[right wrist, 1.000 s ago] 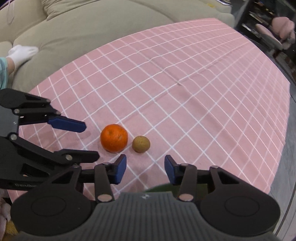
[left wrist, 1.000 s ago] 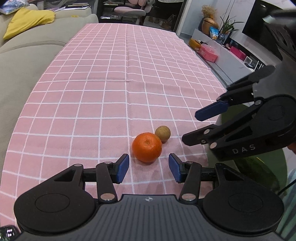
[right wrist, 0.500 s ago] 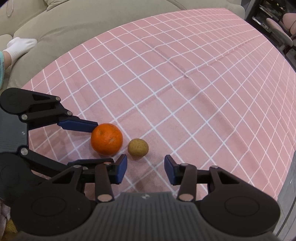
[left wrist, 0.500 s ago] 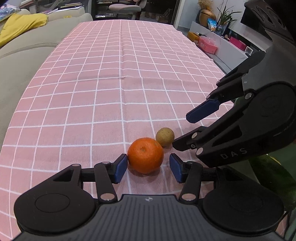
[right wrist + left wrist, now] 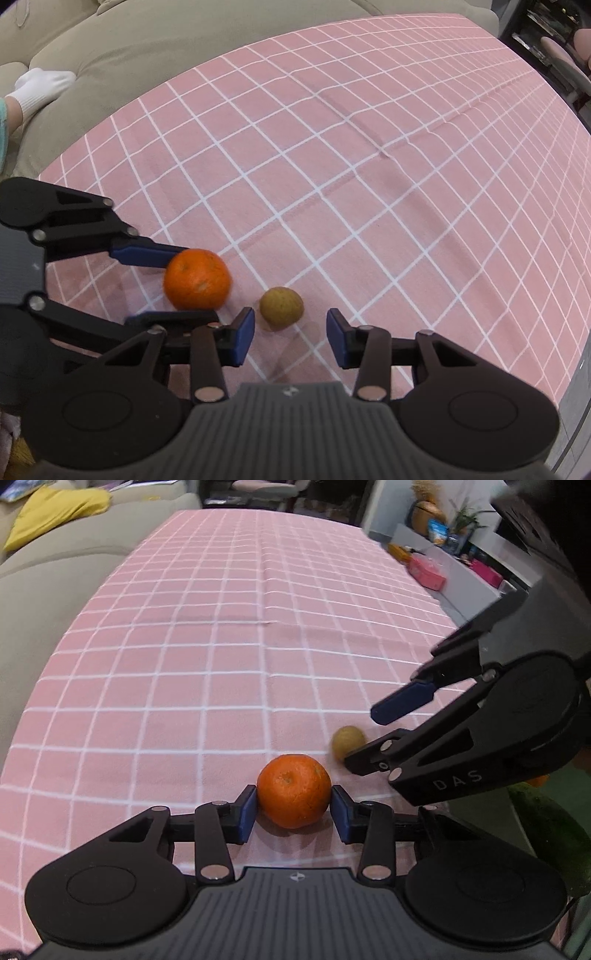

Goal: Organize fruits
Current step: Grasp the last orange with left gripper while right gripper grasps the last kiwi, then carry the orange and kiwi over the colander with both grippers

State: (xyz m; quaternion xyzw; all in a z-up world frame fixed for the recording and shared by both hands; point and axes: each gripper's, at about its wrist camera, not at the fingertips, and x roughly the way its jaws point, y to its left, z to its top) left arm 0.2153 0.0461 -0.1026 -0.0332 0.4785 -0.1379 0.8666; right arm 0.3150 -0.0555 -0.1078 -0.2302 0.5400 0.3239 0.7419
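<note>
An orange lies on the pink checked tablecloth near its front edge. My left gripper has the orange between its blue pads; the jaws are closing and both pads touch the peel. The right wrist view shows the same grip, with the left gripper around the orange. A small brown round fruit sits just right of the orange. My right gripper points down over it, open, its pads either side and not touching. From the left wrist view the brown fruit is partly hidden by the right gripper.
A beige sofa runs along the table's left side, with a yellow cushion on it. A person's foot in a white sock rests on the sofa. A dark green object lies past the table's right edge.
My left gripper has moved forward around the orange and closed onto it. The right gripper has come down and closer to the small brown fruit, which now lies at its fingertips.
</note>
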